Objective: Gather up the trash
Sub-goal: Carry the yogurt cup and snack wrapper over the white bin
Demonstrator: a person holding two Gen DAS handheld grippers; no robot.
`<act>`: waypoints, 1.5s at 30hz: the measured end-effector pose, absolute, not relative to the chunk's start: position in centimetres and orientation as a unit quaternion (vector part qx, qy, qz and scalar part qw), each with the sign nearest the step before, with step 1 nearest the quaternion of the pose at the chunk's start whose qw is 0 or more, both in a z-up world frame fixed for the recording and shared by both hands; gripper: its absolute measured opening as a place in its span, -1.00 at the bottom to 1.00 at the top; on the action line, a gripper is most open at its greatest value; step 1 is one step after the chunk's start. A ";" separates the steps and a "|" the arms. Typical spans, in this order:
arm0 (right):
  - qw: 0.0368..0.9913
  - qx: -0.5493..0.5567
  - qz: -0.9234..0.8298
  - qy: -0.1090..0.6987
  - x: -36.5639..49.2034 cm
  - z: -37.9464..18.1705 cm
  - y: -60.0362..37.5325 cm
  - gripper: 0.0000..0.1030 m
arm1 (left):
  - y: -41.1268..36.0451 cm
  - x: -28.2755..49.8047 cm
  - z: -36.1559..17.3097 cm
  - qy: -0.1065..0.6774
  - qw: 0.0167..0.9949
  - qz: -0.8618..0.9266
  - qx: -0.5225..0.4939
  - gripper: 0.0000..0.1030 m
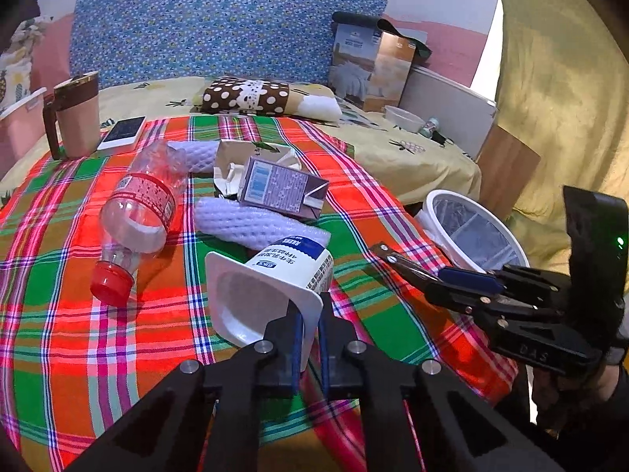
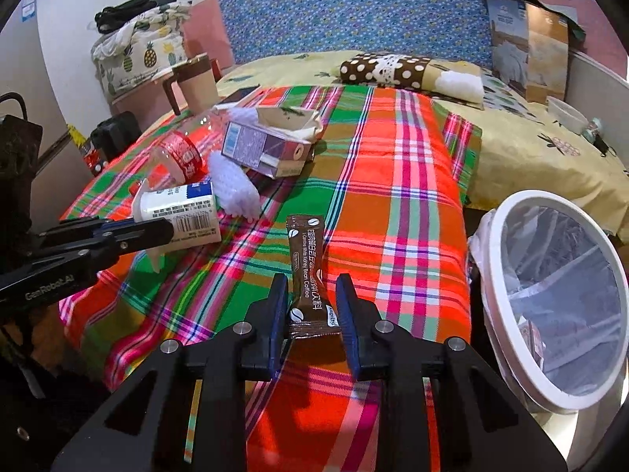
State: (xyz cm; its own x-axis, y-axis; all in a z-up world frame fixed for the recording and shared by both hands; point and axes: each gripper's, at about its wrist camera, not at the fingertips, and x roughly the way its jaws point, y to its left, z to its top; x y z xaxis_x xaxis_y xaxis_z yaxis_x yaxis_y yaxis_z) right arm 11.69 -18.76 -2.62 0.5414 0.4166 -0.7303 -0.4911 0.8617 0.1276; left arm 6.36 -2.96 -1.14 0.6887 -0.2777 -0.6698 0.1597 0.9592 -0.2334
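Plaid cloth, L gripper pinching yogurt cup, R gripper on coffee sachet

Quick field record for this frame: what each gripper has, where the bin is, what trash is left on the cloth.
left gripper: shut on the rim of the yogurt cup, which lies on its side
right gripper: shut on the coffee sachet
bin: white rim, bag-lined, off the bed's edge beside the right gripper
left on plaid cloth: plastic bottle, milk carton, foam sleeve
not trash, far end: mug, phone
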 end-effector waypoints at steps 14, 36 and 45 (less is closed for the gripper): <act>0.904 -0.020 0.233 0.358 10.8 0.2 -20.6 -0.47 | -6.1 6.4 2.2 0.348 0.928 -0.120 -0.065 -0.87; 0.923 0.001 0.176 0.342 10.7 0.8 -25.0 -0.47 | -11.3 8.6 2.6 0.346 0.920 -0.176 -0.047 -0.86; 0.929 0.015 0.139 0.343 10.8 0.6 -27.9 -0.47 | -14.8 10.3 2.2 0.351 0.912 -0.211 -0.033 -0.87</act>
State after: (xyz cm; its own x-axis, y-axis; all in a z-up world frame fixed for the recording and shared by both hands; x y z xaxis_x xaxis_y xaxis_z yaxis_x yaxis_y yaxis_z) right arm 10.80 -27.94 0.64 0.7267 0.2689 -0.6322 -0.2482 0.9608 0.1235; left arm 10.31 -14.84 2.18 0.6644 -0.4079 -0.6262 0.3610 0.9088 -0.2090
